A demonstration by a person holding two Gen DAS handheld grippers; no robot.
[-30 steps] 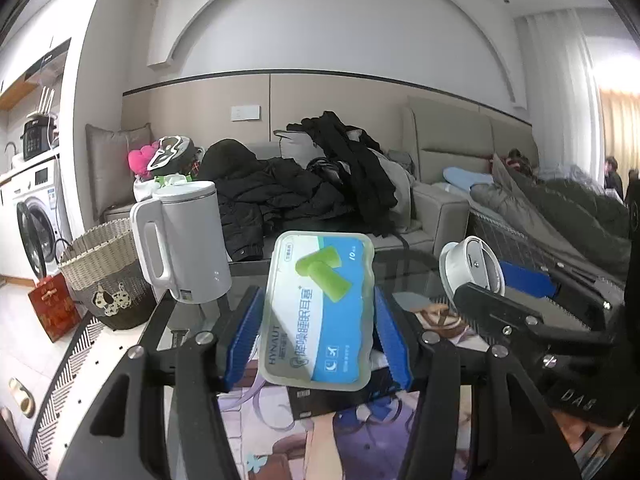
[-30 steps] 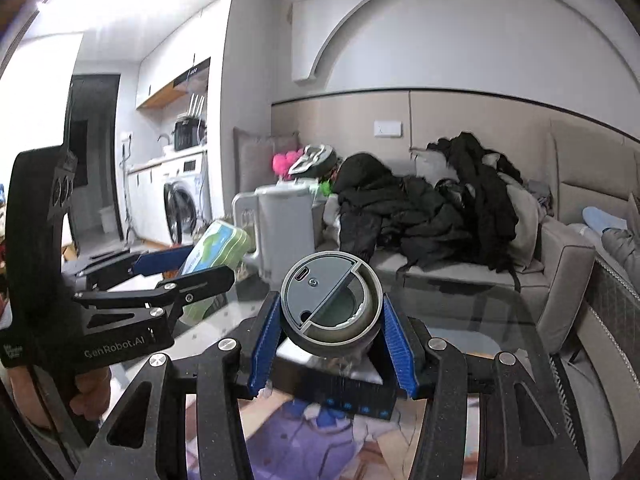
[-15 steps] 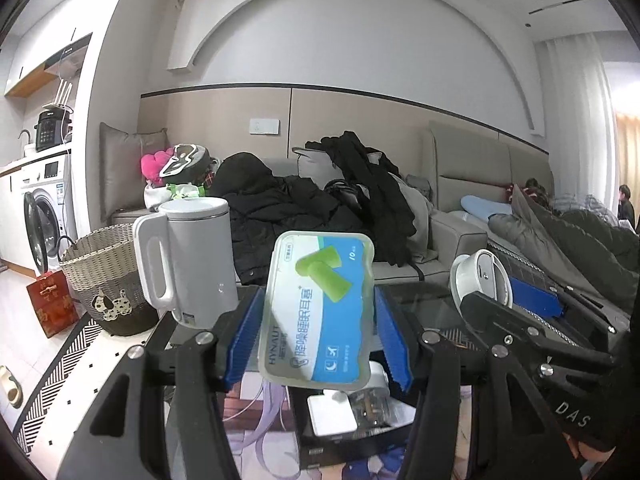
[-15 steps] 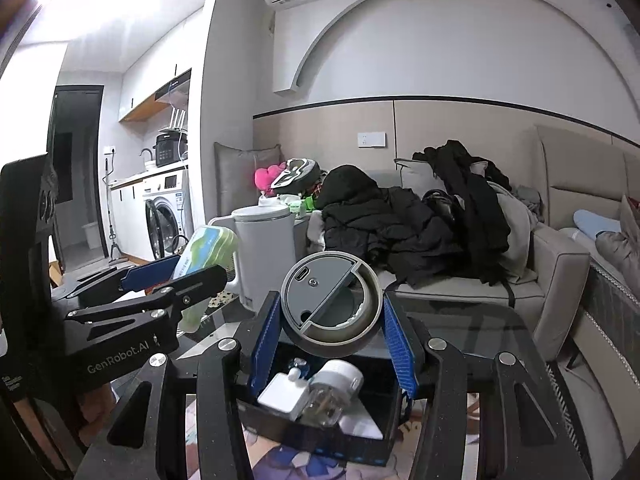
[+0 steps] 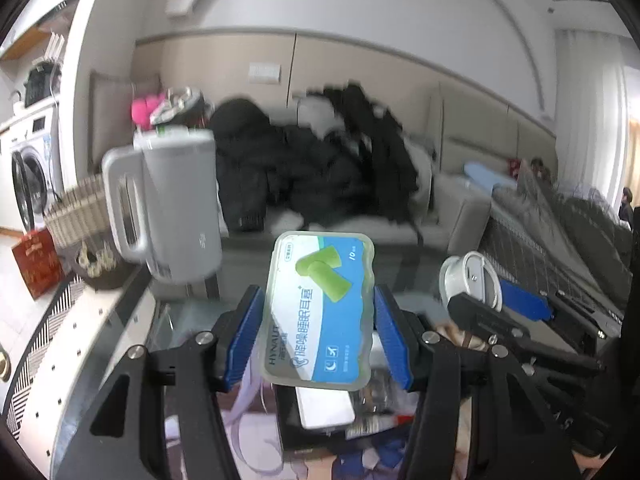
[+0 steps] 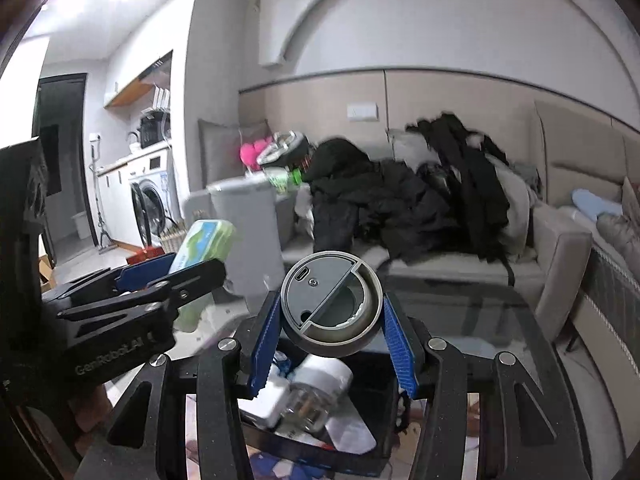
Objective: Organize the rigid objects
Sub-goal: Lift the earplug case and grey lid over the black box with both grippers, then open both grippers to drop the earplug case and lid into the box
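Observation:
My left gripper (image 5: 318,334) is shut on a flat earplug box (image 5: 320,308) with a blue and green label, held upright above a black tray (image 5: 288,420). My right gripper (image 6: 332,340) is shut on a round grey device (image 6: 330,308) with a port on its face, held over the same black tray (image 6: 384,392), which holds a white charger (image 6: 268,400) and a clear jar (image 6: 316,392). The right gripper also shows at the right of the left wrist view (image 5: 480,300), and the left gripper shows at the left of the right wrist view (image 6: 168,280).
A white kettle (image 5: 172,208) stands on the glass table (image 5: 188,312) at the back left. A wicker basket (image 5: 76,220) sits on the floor beyond it. A sofa (image 6: 500,256) piled with dark clothes (image 6: 400,204) lies behind the table.
Both grippers have moved forward and tilted down over the tray, which shows more of its contents. Their holds on the box and the round device are unchanged.

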